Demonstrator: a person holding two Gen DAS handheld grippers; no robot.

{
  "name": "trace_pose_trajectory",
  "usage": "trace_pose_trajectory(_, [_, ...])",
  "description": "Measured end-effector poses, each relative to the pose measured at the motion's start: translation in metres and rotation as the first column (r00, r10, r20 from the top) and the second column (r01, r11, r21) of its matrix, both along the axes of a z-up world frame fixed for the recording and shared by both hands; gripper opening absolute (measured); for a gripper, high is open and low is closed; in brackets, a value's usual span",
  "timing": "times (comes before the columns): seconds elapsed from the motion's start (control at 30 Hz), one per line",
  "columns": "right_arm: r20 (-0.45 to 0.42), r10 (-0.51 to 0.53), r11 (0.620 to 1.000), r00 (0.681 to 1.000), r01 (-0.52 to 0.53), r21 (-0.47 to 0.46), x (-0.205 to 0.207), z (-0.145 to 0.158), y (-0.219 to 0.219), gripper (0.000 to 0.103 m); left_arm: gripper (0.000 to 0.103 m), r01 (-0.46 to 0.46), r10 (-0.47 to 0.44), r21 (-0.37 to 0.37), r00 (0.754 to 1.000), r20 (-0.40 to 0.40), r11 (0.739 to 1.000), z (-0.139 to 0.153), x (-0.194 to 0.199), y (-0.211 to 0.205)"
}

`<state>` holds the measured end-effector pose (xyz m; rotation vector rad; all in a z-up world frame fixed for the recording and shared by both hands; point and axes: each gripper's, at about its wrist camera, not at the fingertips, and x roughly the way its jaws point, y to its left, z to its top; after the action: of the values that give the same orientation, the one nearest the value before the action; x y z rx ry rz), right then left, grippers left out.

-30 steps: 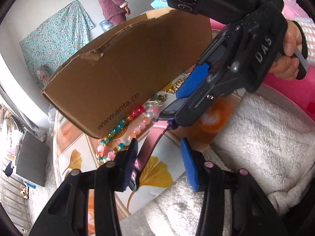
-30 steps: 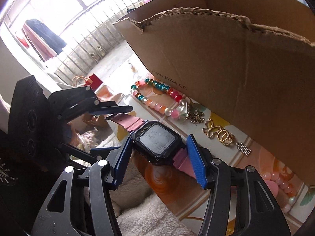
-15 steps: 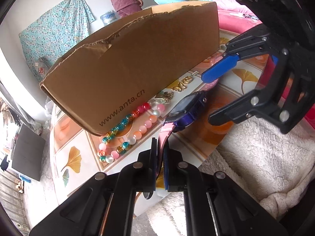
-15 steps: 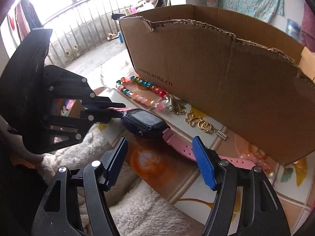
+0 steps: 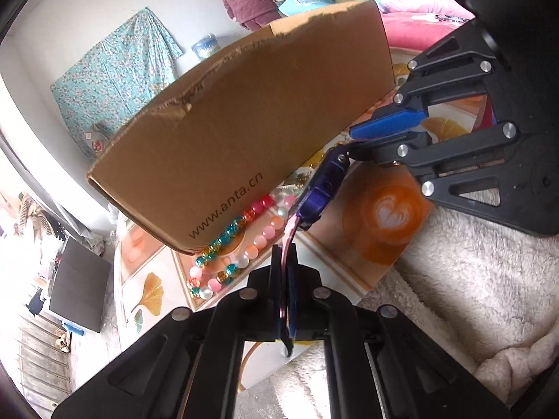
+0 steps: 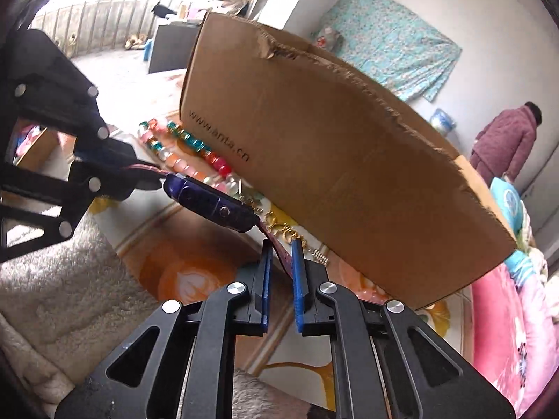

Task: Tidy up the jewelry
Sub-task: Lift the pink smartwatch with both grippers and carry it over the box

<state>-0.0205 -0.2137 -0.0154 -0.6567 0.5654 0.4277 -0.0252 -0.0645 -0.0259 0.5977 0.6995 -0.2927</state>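
Observation:
A watch with a dark purple case (image 5: 325, 185) (image 6: 209, 202) and pink straps hangs in the air in front of a cardboard box (image 5: 251, 132) (image 6: 332, 181). In the left wrist view my left gripper (image 5: 284, 255) is shut on one pink strap (image 5: 290, 230). In the right wrist view my right gripper (image 6: 281, 256) has its jaws closing on the other strap (image 6: 279, 248), which lies slanted between the blue pads (image 6: 297, 265). Each gripper shows in the other's view: the right gripper (image 5: 353, 139) and the left gripper (image 6: 146, 178). The watch is stretched between them, turned on edge.
Bead bracelets (image 5: 241, 237) (image 6: 188, 146) and gold pieces (image 6: 286, 234) lie on the patterned table (image 5: 384, 220) along the box's foot. A fluffy white blanket (image 5: 471, 296) covers the near edge. Pink bedding (image 6: 506, 331) lies to the right. A person (image 6: 503, 139) stands far back.
The left gripper shut on the near strap. The right gripper let go of the watch case, swung round to the far strap and closed on it. The watch tipped onto its edge.

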Motion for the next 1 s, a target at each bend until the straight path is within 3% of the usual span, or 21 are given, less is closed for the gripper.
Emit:
trace_pose_trajectory(0.23, [0.066,0.034,0.997,0.997,-0.038,0.063,-0.021,0.042,-0.021,0.002,0.003,-0.019,0.024,-0.089,0.998,0.056,0.996,0.039,-0.013,0.003])
trace_pose_trajectory(0.37, [0.162,0.038,0.995,0.986,-0.051,0.081,-0.025,0.077,-0.013,0.002,0.003,-0.001,0.019,-0.136,0.992,0.125,0.991,0.081,-0.019,0.004])
trace_pose_trajectory(0.57, [0.273,0.049,0.993,0.961,-0.077,0.094,0.003,0.139,-0.017,0.001,0.003,0.035,0.006,-0.180,0.975,0.220,0.983,0.141,0.008,0.011])
trace_pose_trajectory(0.63, [0.224,0.061,0.989,0.973,-0.090,0.121,0.028,0.155,-0.016,0.001,0.003,0.042,0.002,-0.210,0.979,0.204,0.977,0.156,0.028,0.015])
trace_pose_trajectory(0.7, [0.109,0.077,0.982,0.991,-0.094,0.166,0.066,0.162,-0.016,0.001,0.003,0.046,-0.006,-0.228,0.985,0.171,0.973,0.166,0.052,0.017])
trace_pose_trajectory(0.8, [-0.085,0.098,0.978,0.992,-0.081,0.190,0.122,0.139,-0.004,0.001,0.003,0.020,-0.010,-0.251,0.999,0.042,0.968,0.172,0.098,0.020])
trace_pose_trajectory(0.87, [-0.234,0.101,0.981,0.967,-0.058,0.183,0.160,0.122,0.000,0.001,0.003,-0.042,0.012,-0.250,0.992,-0.123,0.967,0.162,0.140,0.021])
trace_pose_trajectory(1.0, [-0.460,0.081,0.993,0.884,-0.033,0.112,0.217,0.075,0.018,0.001,0.003,-0.149,0.048,-0.253,0.930,-0.365,0.956,0.124,0.208,0.027])
